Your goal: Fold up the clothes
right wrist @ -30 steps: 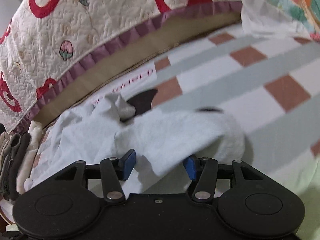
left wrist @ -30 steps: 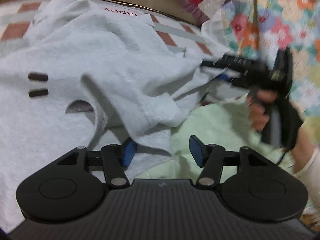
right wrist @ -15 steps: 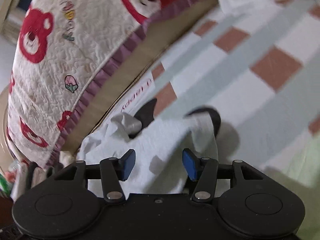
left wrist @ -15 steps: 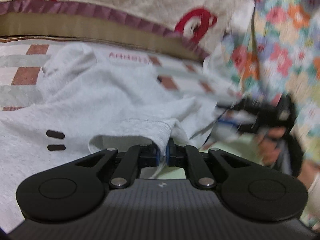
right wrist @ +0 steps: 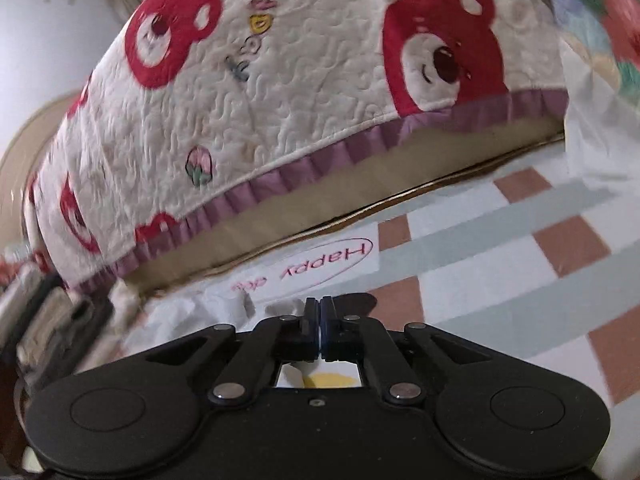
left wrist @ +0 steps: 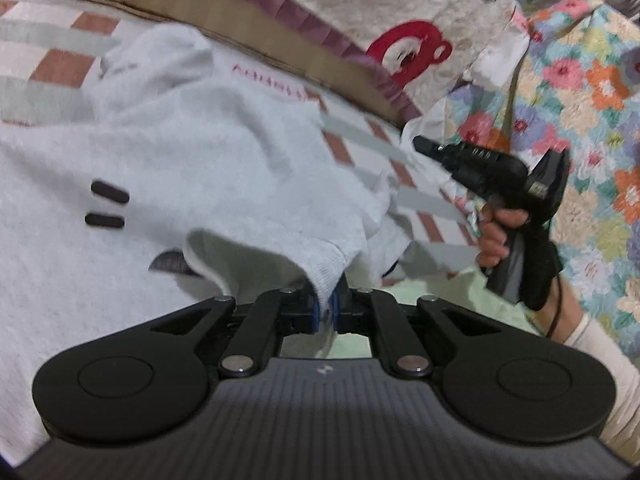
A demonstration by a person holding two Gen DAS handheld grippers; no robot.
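Left wrist: one white garment (left wrist: 224,152), cuff pinched in left hand-held gripper (left wrist: 325,312); right hand-held gripper (right wrist: 321,332) closing, grip unclear.

Bed sheet (right wrist: 500,280): white ground, grey-green bands, reddish-brown squares; a white patch reads "Happy" in pink script inside a pink oval. Cream quilted blanket (right wrist: 300,100) with red bear faces and a purple ruffled edge lies along the far side, above a tan strip (right wrist: 360,196). Floral patchwork quilt (left wrist: 580,100) at right, many colours. Pale green cloth (left wrist: 432,300) near the bottom edge.
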